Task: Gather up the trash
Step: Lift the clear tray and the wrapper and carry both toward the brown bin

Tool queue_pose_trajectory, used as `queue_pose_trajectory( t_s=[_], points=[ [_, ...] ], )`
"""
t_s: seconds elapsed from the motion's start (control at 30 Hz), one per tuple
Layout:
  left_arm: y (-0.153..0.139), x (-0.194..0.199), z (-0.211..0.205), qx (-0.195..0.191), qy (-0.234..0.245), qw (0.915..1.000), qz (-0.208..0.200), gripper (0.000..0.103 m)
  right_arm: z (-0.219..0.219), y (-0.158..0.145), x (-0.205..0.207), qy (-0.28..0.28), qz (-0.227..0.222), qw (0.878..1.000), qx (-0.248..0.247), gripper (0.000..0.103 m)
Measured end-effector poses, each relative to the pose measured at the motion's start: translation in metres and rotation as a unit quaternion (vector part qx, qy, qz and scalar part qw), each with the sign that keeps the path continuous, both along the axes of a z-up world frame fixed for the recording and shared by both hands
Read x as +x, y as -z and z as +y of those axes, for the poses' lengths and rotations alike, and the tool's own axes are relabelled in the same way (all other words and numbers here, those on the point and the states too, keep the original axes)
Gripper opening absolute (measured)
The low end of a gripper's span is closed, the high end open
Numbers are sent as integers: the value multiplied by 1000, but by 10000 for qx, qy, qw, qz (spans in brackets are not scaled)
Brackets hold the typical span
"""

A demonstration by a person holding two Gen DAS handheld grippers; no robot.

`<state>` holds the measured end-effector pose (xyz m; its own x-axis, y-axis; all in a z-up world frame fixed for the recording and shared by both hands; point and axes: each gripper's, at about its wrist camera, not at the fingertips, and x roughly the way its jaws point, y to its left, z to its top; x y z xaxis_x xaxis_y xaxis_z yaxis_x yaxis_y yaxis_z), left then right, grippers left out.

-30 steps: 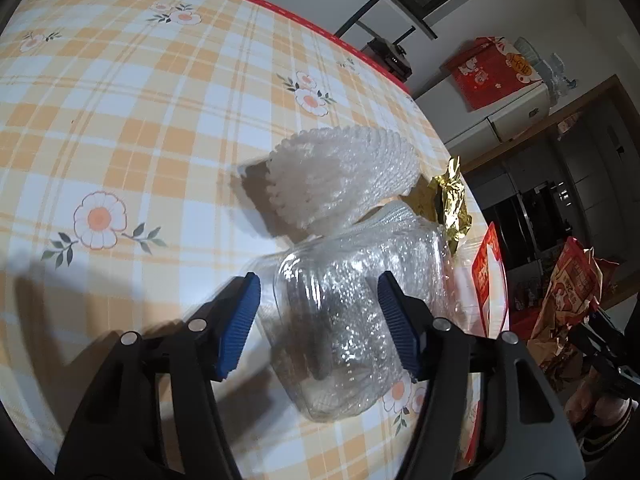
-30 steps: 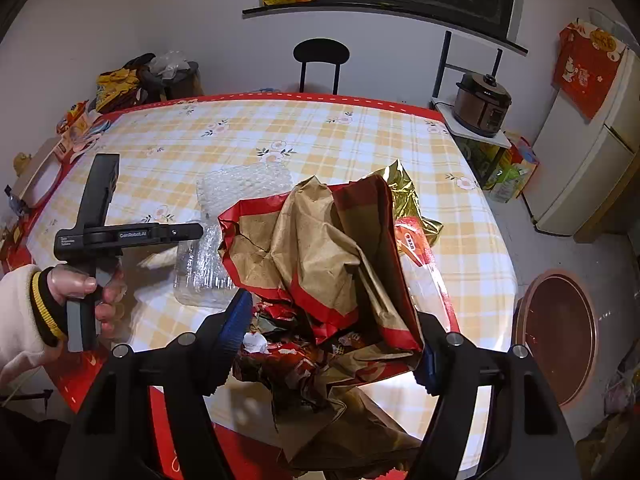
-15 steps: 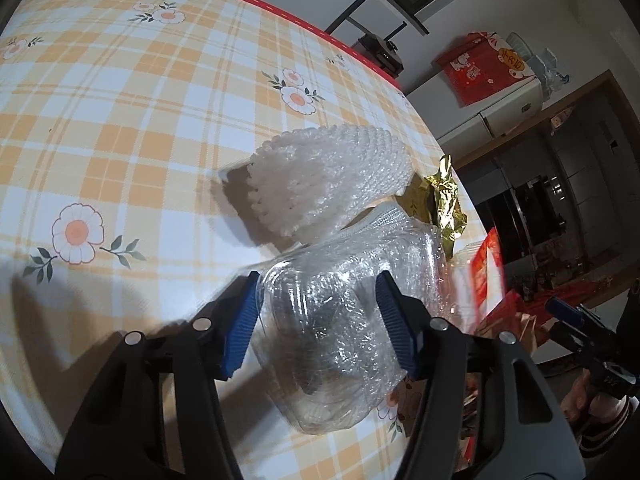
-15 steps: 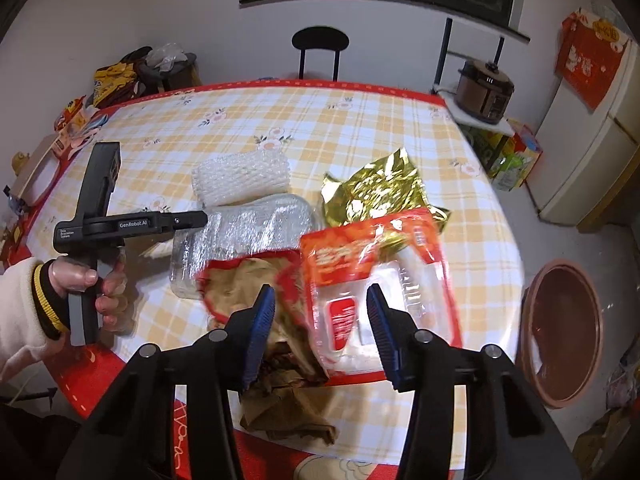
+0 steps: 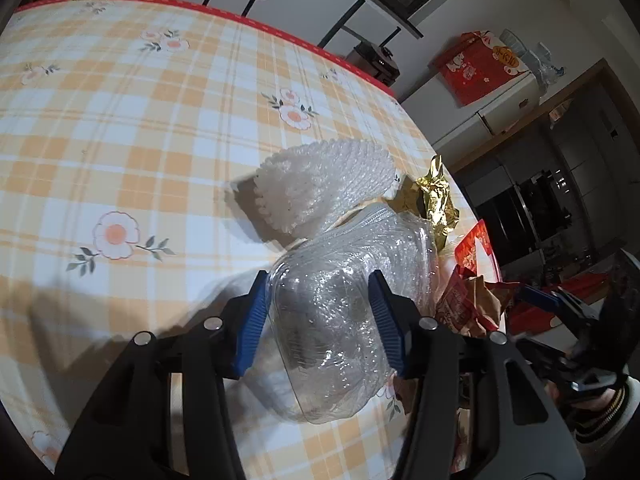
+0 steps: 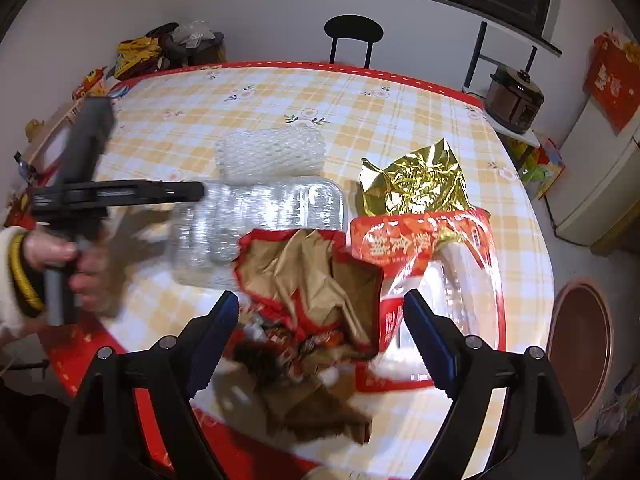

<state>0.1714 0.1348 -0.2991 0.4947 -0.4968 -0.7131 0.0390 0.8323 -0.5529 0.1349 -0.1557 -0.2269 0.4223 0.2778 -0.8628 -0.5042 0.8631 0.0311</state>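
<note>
My left gripper is shut on a clear plastic clamshell tray, its blue pads pressed against both sides. The tray also shows in the right wrist view. White foam netting lies just beyond it. My right gripper is open above a crumpled red and brown paper wrapper at the table's near edge; the wrapper lies loose between the jaws. A red and clear food bag and gold foil lie to its right.
The table has an orange plaid floral cloth with a red border. A round brown bin stands on the floor to the right. A black chair and a rice cooker are behind.
My right gripper let go of the red and brown wrapper, which dropped onto the table's near edge, and its jaws stand open. My left gripper closed in on the clear tray.
</note>
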Motion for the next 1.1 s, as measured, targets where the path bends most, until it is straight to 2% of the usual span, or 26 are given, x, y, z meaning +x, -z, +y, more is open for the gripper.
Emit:
queue_pose_trajectory(
  t_s=[0.17,0.2,0.23,0.27,0.33,0.43,0.47,0.87,1.1],
  points=[
    [-16,-17,11,-1,-141,9998,-173,50,10,24,11,-121,57,9996,-234,82],
    [-19,-20,12,6,-159,9997,-201,50,12,28,12,-170,89,9995,-244,79],
    [-21,-23,13,38,-172,9996,-223,50,14,30,12,-193,116,9994,-275,76],
    [-24,-27,15,65,-182,9995,-263,49,16,32,11,-229,152,9991,-312,65],
    [-29,-34,17,97,-220,9992,-324,49,18,32,10,-276,152,9990,-326,58],
    [-35,-43,21,146,-250,9988,-406,49,17,25,9,-292,135,9991,-259,41],
    [-38,-45,22,176,-258,9986,-426,49,16,23,9,-299,156,9992,-192,38],
    [-67,-82,46,-2,-641,9953,-725,48,11,-25,-7,-329,-282,9986,298,34],
    [-94,-98,64,153,-925,9909,-964,49,8,-49,-16,-257,-570,9967,512,34]
  ],
)
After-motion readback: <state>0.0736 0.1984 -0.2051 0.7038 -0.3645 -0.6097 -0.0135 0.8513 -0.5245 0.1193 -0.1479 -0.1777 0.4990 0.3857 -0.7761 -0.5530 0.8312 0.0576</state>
